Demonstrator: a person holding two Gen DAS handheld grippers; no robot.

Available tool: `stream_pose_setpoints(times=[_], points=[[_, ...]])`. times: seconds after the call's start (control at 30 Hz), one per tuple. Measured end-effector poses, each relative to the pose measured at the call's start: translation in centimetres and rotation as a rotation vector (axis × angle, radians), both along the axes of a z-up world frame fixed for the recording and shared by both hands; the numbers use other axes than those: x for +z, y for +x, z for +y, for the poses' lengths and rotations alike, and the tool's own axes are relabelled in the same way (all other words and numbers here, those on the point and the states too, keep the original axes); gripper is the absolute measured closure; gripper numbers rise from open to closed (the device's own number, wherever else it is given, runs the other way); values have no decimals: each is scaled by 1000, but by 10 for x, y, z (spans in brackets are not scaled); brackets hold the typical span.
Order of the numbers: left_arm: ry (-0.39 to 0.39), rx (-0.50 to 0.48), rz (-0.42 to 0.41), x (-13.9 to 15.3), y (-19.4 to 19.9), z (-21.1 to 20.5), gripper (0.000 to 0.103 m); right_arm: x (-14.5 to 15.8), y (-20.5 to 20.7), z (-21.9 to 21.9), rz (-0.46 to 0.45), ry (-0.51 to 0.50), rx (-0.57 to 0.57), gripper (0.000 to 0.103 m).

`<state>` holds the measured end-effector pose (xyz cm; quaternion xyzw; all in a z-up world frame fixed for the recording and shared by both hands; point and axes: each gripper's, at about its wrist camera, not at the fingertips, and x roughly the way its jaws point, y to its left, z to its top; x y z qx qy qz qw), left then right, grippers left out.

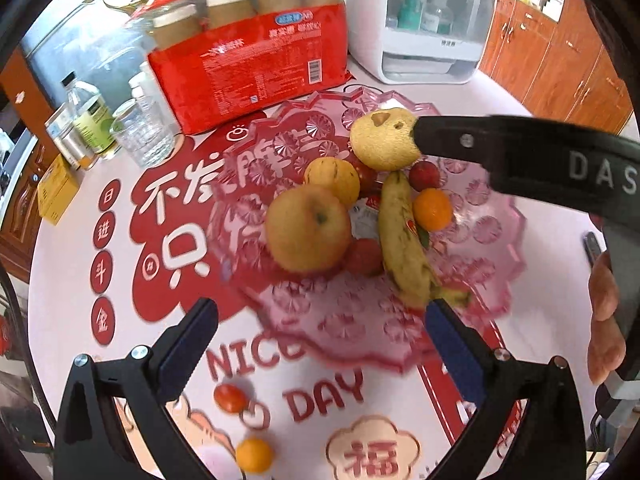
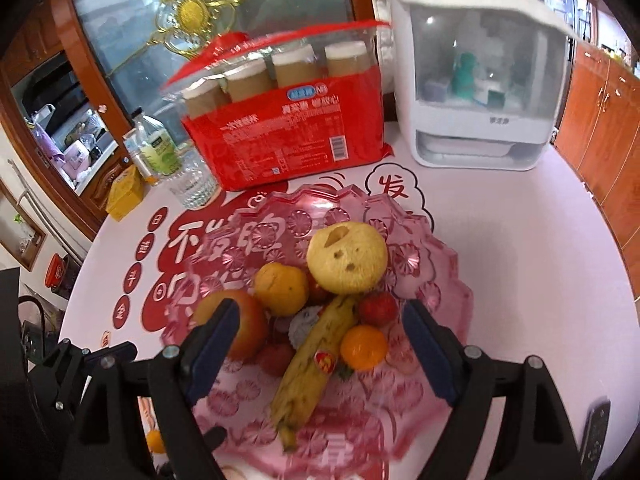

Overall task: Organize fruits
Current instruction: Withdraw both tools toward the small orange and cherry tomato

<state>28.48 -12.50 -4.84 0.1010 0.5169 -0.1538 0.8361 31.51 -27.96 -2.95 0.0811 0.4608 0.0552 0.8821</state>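
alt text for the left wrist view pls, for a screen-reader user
A pink glass fruit dish on a printed table holds an apple, a banana, an orange and other fruit. The open left gripper frames it, empty. A cherry tomato and a small orange lie outside the dish.

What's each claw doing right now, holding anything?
Left claw: open, empty, above the pink tray.
Right claw: open, empty, over the banana.

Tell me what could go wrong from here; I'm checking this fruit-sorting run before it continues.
The small tomato and small orange lie loose on the table outside the pink tray, near its edge; a nudge might roll them off. The banana leans across other fruit, so placing more could shift the pile.
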Motion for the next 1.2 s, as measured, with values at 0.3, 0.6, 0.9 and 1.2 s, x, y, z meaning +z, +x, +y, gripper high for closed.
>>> stream_pose_setpoints(times=[0.3, 0.6, 0.9, 1.2], points=[[-92, -27, -96, 40, -63, 33, 0, 36, -70, 21, -95, -4, 37, 19], [-124, -17, -178, 61, -117, 59, 0, 68, -126, 43, -212, 2, 82, 19], [-87, 136, -239, 55, -151, 102, 0, 68, -161, 69, -252, -1, 155, 19], [-86, 281, -174, 14, -149, 144, 0, 46, -166, 104, -227, -75, 213, 19]])
